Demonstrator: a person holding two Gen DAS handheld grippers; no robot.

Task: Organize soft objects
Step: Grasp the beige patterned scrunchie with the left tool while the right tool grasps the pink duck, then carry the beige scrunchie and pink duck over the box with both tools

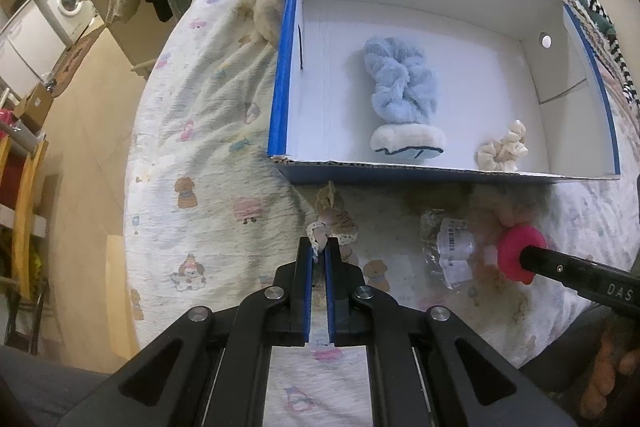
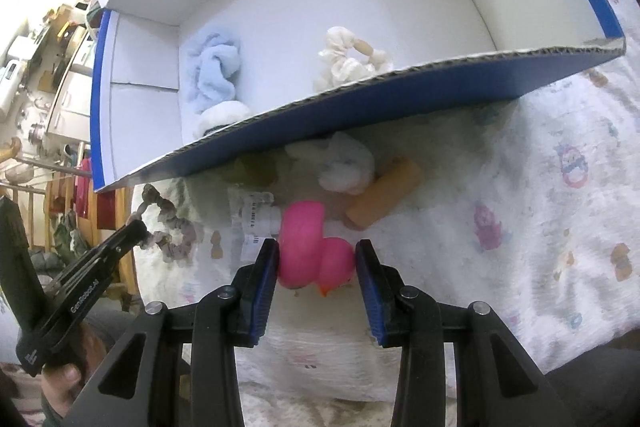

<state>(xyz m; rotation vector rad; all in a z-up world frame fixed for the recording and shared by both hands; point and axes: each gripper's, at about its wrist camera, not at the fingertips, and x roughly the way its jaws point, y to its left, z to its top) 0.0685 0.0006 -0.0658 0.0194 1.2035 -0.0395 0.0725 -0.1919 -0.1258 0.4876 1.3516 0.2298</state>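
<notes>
Both tools loaded, both items on my side of the box (image 1: 280, 75), outside its near wall. Step in hand: the pickup, as I judge it; neither item is over the wall yet.

Left gripper (image 1: 319, 251): jaws pressed nearly together on a fold of the patterned scrunchie (image 1: 334, 217), which lies on the bedsheet (image 1: 208, 115) just short of the box's near wall.

Right gripper (image 2: 316, 259): jaws partly open, pads against both flanks of the pink duck (image 2: 312, 247). It looks gripped; whether it is clear of the sheet I cannot tell.

Already inside the box: blue fluffy slipper (image 1: 402, 87) mid-floor, cream scrunchie (image 1: 502, 149) in the near right corner.

Next move, my estimate: raise each item above the cardboard edge, carry it forward over the wall and let go on bare floor. The scrunchie hangs limp, so it needs extra height to clear.

Left wrist view alone gives the whole box floor and free space left of the slipper. Right wrist view alone gives what sits against the near wall outside: a white cloth bundle (image 2: 346, 163) and an orange foam roll (image 2: 384, 195) beyond the duck, with a labelled packet (image 2: 256, 219) to its left.
</notes>
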